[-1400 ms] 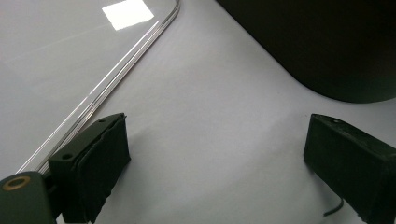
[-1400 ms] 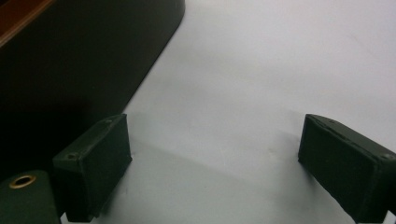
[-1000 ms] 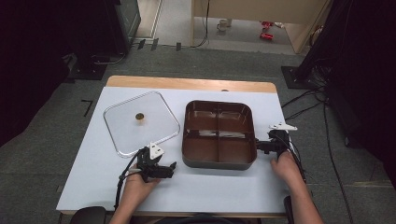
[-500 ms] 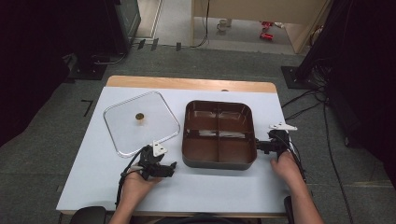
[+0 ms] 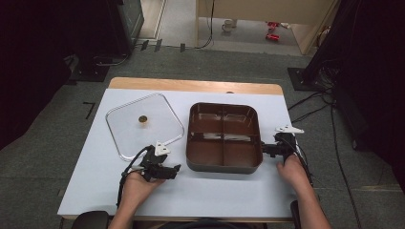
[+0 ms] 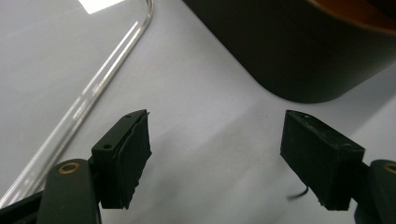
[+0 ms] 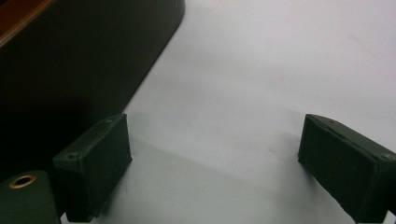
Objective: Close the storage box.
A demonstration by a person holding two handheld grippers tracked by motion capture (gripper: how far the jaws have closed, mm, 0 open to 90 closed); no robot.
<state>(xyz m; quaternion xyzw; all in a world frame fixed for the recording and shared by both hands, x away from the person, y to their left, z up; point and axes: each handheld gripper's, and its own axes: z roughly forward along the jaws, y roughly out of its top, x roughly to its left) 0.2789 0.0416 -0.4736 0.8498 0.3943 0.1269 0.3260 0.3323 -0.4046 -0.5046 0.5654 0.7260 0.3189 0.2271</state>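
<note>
White table (image 5: 95,191) on grey floor. Brown four-section tray (image 5: 223,136) at centre; clear lid (image 5: 143,125) flat to its left. Left gripper (image 5: 175,170) just off tray's near-left corner, jaws wide apart, empty. Right gripper (image 5: 263,150) beside tray's right wall, jaws wide, empty.

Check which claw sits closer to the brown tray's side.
The right claw: it nearly meets the tray at its right edge, while the left claw stops short, by the clear lid.

A dark brown four-compartment plastic tray (image 5: 223,138) sits open; its clear square lid (image 5: 143,125) lies flat beside it.
</note>
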